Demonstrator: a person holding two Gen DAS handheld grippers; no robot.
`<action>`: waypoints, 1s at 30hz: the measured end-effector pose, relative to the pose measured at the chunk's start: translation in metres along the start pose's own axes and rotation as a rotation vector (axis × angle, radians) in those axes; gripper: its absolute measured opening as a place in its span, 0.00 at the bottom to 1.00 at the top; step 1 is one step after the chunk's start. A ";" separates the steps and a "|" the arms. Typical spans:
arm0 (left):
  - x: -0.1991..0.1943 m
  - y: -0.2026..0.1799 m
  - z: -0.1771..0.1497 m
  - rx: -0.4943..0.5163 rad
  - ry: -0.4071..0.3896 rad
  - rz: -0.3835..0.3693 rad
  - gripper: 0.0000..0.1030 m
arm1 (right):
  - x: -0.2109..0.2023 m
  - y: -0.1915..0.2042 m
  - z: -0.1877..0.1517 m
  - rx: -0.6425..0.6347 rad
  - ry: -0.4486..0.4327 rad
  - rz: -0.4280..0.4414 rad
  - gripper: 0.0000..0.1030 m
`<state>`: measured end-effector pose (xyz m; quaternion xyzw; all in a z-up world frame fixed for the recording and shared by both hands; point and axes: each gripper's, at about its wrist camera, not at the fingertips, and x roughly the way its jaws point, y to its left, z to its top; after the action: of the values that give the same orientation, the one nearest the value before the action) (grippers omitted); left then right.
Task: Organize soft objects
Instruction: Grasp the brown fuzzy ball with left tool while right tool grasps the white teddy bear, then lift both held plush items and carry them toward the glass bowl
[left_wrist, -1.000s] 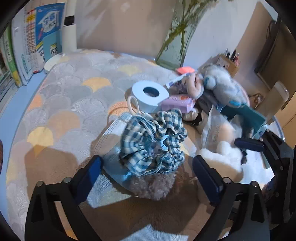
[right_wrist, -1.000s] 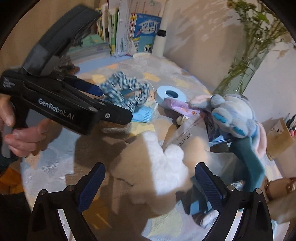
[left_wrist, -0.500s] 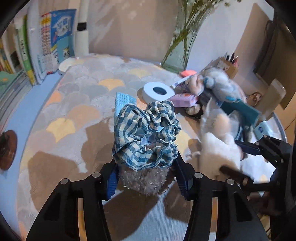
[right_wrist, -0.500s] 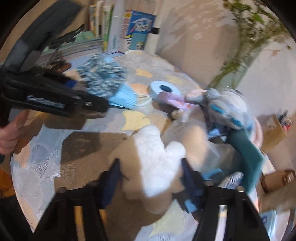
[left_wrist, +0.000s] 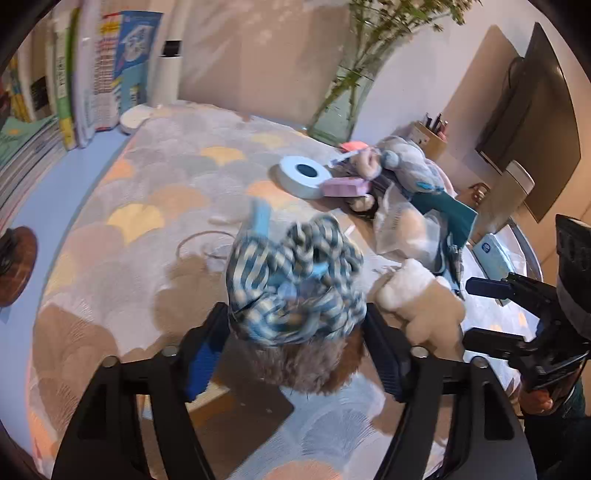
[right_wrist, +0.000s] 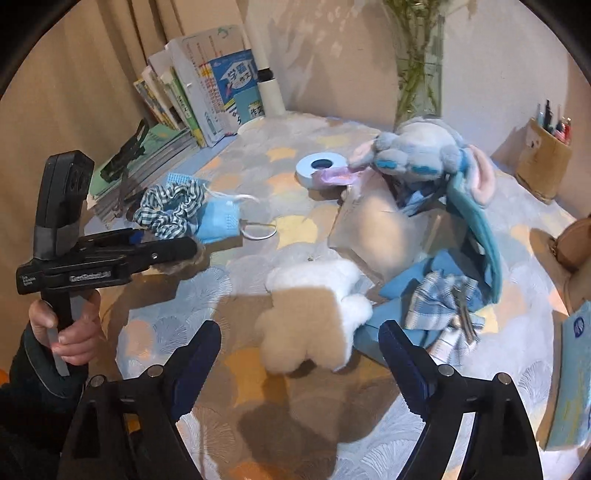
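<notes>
- Nearest in the left wrist view, the left claw (left_wrist: 295, 347) has its jaws opening. Between them sits a brown furry object (left_wrist: 314, 365) with a blue-and-white checked scrunchie (left_wrist: 295, 280) piled on top. The scrunchie is blurred, and whether the pads press the fur cannot be told.
- A pale blue face mask (right_wrist: 219, 218) lies under and beside the scrunchie, its white ear loop trailing onto the surface (left_wrist: 147, 192), which wears a cloth of grey, yellow and orange scallops.
- Nearest in the right wrist view, the right claw (right_wrist: 299, 350) is wide and opening. A fluffy white plush toy (right_wrist: 314, 310) lies on the cloth between its fingers, just ahead of the tips, with neither pad touching it.
- A hand (right_wrist: 70, 325) in a dark sleeve grips the left tool's handle at that view's left edge.
- Just right of the white toy lie a folded checked cloth (right_wrist: 439, 306) and teal fabric.
- Further back, a clear plastic bag (right_wrist: 373, 236) rests against a grey-blue plush animal (right_wrist: 417, 155) with pink ears.
- Left of that plush is a white tape roll (right_wrist: 321, 170), touching a pink packet (left_wrist: 343, 186).
- At the far edge stand upright books (right_wrist: 218, 92), a glass vase of green stems (right_wrist: 419, 74) and a pen holder (right_wrist: 543, 162).
</notes>
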<state>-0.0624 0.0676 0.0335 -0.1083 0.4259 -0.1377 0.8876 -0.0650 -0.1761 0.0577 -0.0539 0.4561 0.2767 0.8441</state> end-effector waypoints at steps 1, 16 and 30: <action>-0.001 0.003 -0.003 -0.007 0.006 0.008 0.73 | 0.007 0.001 0.001 -0.008 0.007 -0.019 0.84; 0.017 -0.016 -0.022 0.015 0.083 0.193 0.45 | 0.044 0.009 -0.010 0.036 0.019 -0.194 0.49; -0.051 -0.009 -0.022 -0.068 -0.089 -0.089 0.40 | -0.040 -0.014 -0.034 0.159 -0.143 -0.083 0.49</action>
<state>-0.1119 0.0747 0.0597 -0.1632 0.3853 -0.1577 0.8945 -0.1002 -0.2159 0.0673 0.0143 0.4128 0.2075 0.8868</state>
